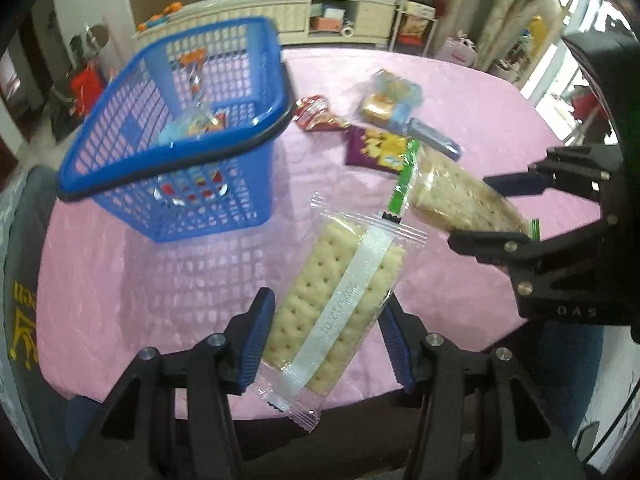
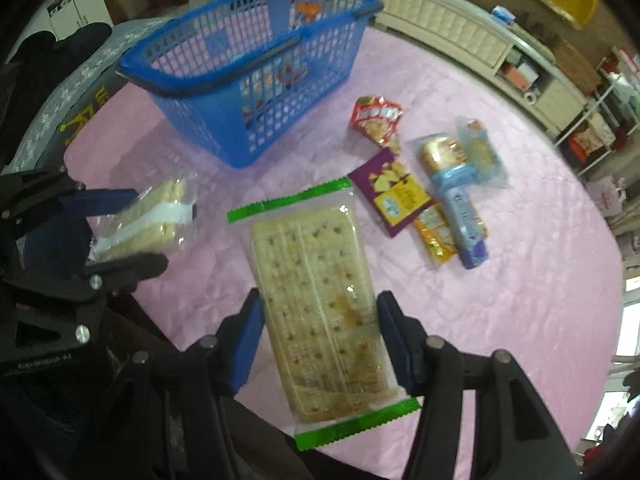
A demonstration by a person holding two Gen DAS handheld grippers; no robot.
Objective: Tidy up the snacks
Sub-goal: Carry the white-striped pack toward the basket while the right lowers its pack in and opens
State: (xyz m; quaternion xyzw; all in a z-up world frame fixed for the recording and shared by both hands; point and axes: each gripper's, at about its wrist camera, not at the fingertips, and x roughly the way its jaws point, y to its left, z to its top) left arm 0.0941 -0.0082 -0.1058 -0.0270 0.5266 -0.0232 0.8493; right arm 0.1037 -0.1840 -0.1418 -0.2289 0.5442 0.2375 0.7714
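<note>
Left gripper (image 1: 326, 344), your left wrist view: clamped on a clear cracker pack (image 1: 336, 300) with a white seam strip, blue pads pressing both long sides, pack held above the pink cloth (image 1: 480, 112).
- Basket (image 1: 176, 128), blue, mesh-walled: up and to the left on the cloth, some wrapped snacks inside.
- Right gripper (image 1: 496, 208), at the right edge: closed on a green-edged cracker pack (image 1: 460, 196), which points toward the loose snacks.
- Loose snacks beyond, right of the basket: red packet (image 1: 316, 114), purple packet (image 1: 376, 148), bread pack (image 1: 386, 98), blue tube (image 1: 434, 140). The purple packet lies just beside the red one.

Right gripper (image 2: 320, 340), your right wrist view: gripping the green-edged cracker pack (image 2: 320, 300) by its long sides, off the cloth (image 2: 500, 320).
- Left gripper (image 2: 124, 228), at the left edge: holding the clear cracker pack (image 2: 148, 220) between its fingers.
- Basket (image 2: 256, 68): upper centre, handle folded along the near rim.
- Loose snacks to the right of the basket, all lying flat: red packet (image 2: 376, 120), purple packet (image 2: 394, 192), gold stick (image 2: 434, 236) partly under the blue tube (image 2: 464, 216), bread pack (image 2: 460, 152).
</note>
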